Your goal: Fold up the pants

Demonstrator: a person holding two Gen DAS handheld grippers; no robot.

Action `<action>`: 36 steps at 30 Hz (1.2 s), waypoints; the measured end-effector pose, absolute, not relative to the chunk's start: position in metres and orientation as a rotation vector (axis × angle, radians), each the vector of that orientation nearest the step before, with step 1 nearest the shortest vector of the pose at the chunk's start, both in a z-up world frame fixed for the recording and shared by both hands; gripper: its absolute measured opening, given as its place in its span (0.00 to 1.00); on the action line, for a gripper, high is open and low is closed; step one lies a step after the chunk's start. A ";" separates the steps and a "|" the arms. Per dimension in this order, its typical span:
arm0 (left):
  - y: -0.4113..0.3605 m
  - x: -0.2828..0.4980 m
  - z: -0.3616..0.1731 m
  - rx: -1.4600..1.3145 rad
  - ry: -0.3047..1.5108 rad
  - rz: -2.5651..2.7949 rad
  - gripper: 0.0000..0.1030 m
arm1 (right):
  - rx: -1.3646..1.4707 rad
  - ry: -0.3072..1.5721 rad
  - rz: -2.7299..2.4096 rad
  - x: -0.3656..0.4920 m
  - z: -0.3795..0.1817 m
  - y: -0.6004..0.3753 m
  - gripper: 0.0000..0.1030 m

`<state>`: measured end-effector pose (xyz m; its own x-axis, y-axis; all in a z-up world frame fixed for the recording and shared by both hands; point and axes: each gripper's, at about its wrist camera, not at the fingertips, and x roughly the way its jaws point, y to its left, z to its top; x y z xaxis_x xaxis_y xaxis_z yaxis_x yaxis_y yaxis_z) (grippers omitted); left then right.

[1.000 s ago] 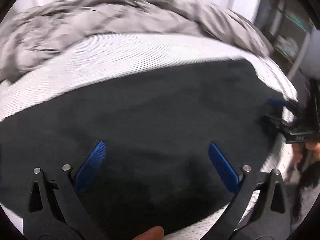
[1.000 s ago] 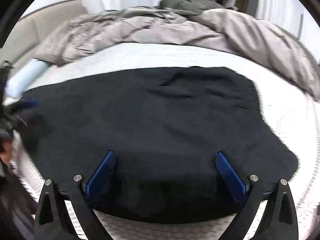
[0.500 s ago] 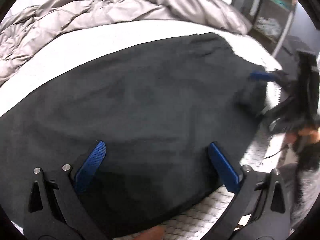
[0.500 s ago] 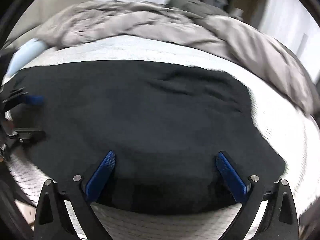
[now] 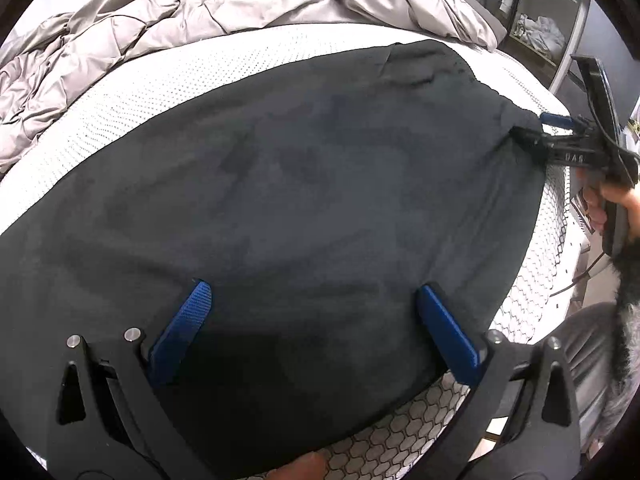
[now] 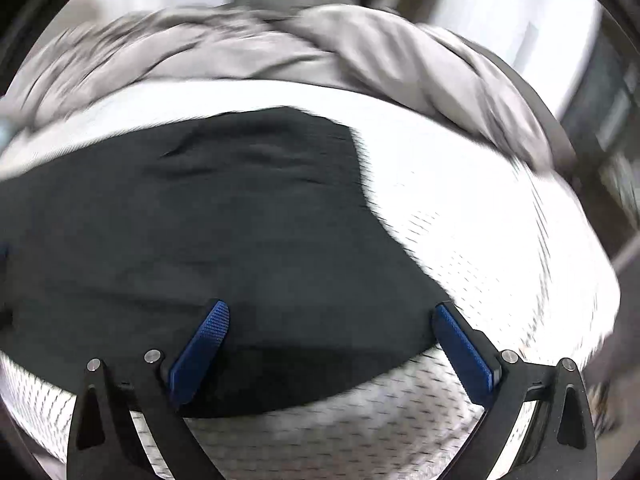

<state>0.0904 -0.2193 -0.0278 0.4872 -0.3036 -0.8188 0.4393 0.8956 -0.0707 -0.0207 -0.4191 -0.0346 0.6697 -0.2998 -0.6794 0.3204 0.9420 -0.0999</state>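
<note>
Looking forward from each wrist, low and close over the near mattress (image 5: 532, 280) edge; sharing black pants (image 5: 300, 200), far duvet (image 6: 360, 48).

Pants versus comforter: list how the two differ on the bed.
The pants are black; the comforter is grey. The pants lie spread nearly flat, while the comforter is bunched in rumpled folds. The pants sit at the near edge, the comforter along the far side. Both rest on the white mattress.

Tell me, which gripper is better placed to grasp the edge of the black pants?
Probably the right gripper: its open fingers sit at the corner of the pants, while the left gripper hovers open over mid-fabric.
</note>
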 end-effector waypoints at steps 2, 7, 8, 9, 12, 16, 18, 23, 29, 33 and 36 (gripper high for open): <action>-0.219 0.092 -0.026 0.152 0.965 -0.447 1.00 | 0.084 0.743 -0.340 -0.021 -0.032 -0.428 0.99; -0.210 0.098 -0.006 0.139 0.908 -0.406 1.00 | 0.051 0.620 -0.290 -0.011 -0.007 -0.398 0.99; -0.208 0.104 -0.006 0.133 0.913 -0.389 1.00 | 0.040 0.610 -0.254 -0.005 -0.006 -0.396 0.99; -0.205 0.115 -0.012 0.121 0.942 -0.369 1.00 | 0.021 0.626 -0.224 0.004 -0.008 -0.389 0.99; -0.194 0.135 -0.028 0.051 1.017 -0.330 1.00 | -0.093 0.739 -0.271 0.020 -0.028 -0.372 0.88; -0.188 0.133 -0.028 0.064 1.003 -0.337 1.00 | 0.058 0.744 -0.295 0.011 -0.031 -0.408 0.56; -0.185 0.129 -0.030 0.073 0.994 -0.332 1.00 | 0.156 0.733 -0.268 0.004 -0.033 -0.426 0.56; -0.180 0.121 -0.017 0.074 0.984 -0.320 0.99 | 0.125 0.667 -0.240 0.000 -0.019 -0.406 0.52; -0.177 0.139 -0.015 0.121 0.989 -0.290 1.00 | -0.058 0.757 -0.340 0.041 -0.030 -0.396 0.52; -0.160 0.150 -0.026 0.034 1.036 -0.283 1.00 | 0.149 0.725 -0.281 0.034 -0.029 -0.428 0.53; -0.161 0.146 -0.011 0.033 1.013 -0.287 0.99 | 0.131 0.656 -0.283 0.026 -0.014 -0.421 0.53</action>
<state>0.1458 -0.1610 -0.0113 0.4954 -0.2214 -0.8400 0.2520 0.9620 -0.1049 0.0263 -0.4212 -0.0139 0.7559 -0.2176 -0.6175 0.3000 0.9534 0.0312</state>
